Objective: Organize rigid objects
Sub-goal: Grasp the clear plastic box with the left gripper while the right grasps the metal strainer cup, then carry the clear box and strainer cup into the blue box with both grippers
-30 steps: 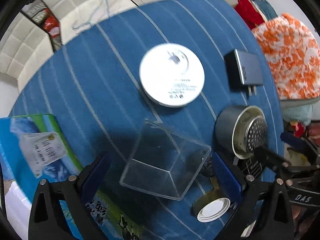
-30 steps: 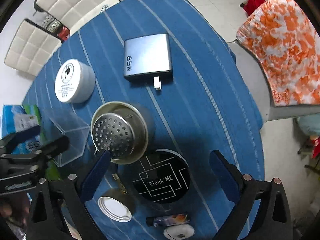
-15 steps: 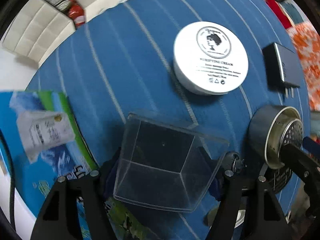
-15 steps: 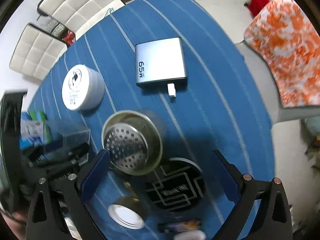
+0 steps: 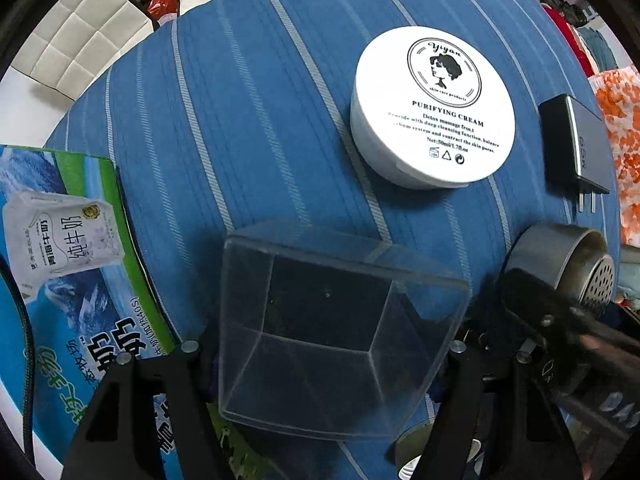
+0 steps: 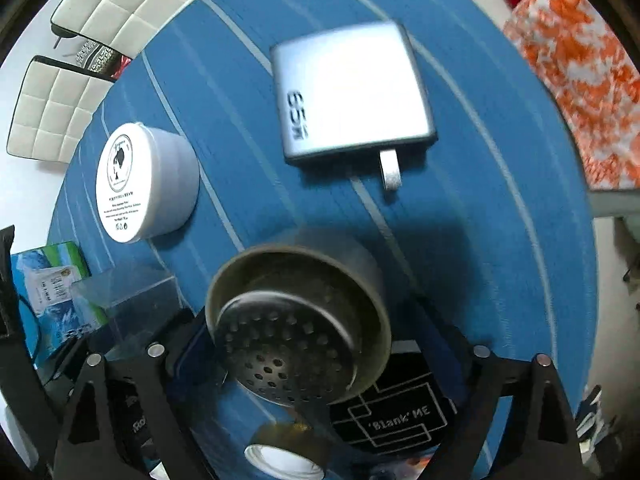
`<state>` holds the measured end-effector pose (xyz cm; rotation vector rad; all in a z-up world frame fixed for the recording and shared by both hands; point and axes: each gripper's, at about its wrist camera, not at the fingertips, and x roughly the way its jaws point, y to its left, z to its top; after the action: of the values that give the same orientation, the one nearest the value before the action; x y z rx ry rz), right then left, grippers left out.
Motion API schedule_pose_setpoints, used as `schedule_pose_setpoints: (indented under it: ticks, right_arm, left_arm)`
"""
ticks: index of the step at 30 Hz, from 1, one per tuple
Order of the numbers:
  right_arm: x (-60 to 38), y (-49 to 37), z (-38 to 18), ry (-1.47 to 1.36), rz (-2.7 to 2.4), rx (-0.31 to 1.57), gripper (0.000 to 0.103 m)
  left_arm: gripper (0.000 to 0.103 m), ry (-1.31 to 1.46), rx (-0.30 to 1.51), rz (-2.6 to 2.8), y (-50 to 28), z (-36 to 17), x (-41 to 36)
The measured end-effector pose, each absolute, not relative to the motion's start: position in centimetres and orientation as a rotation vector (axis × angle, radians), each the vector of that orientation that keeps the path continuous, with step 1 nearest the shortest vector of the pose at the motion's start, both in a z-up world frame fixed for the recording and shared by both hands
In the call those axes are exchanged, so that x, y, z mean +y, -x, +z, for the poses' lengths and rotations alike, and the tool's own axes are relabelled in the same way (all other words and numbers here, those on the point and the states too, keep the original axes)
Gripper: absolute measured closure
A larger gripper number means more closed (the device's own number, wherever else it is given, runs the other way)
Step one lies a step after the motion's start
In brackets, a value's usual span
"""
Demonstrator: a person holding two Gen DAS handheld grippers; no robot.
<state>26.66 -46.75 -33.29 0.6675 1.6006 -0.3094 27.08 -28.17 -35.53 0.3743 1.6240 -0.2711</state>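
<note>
My left tongs [image 5: 328, 356] now pinch the clear square plastic box [image 5: 336, 332] at its side walls, where a second ago they stood spread; it sits on the blue striped bench cloth [image 5: 248, 120] beside the glossy milk carton pack [image 5: 60, 264]; right tongs [image 6: 316, 356] closing around the dull perforated steel cup [image 6: 298, 316], pads not touching; only the right view shows the black round "Blank ME" tin [image 6: 400, 416]; only the left makes the white round cream jar [image 5: 434, 108] label legible.

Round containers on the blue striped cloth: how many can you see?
4. White round cream jar far left; perforated round metal cup centre, between the closing right gripper jaws; black round "Blank ME" tin beside it; small gold white-lidded jar nearest. Others may be hidden.
</note>
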Motion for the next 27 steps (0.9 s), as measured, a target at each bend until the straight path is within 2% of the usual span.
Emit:
schedule_pose_setpoints:
  ticks: [2, 4, 5, 19, 27]
  right_arm:
    - [-46.1, -26.9, -33.3, -0.617, -0.328, 1.606, 0.014]
    - [-45.4, -27.3, -33.0, -0.561, -0.356, 1.598, 0.027]
    - [-45.1, -27.5, -32.7, -0.528, -0.33, 1.586, 0.028]
    - [-48.8, -23.9, -31.1, -0.541, -0.363, 1.582, 0.03]
    - [-50.3, -21.3, -28.3, -0.534, -0.368, 1.545, 0.03]
  left_arm:
    - [0.037, -0.371, 1.625, -0.271, -27.1, -35.4, -28.0]
    - [0.039, -0.373, 1.625, -0.268, -28.3, -35.8, -28.1]
    - [0.039, -0.377, 1.625, -0.265, -29.5, -34.9, -27.7]
    - [0.04, -0.347, 1.564, -0.271, -27.0, -31.3, -28.7]
    - [0.04, -0.325, 1.471, -0.296, -24.3, -26.2, -29.4]
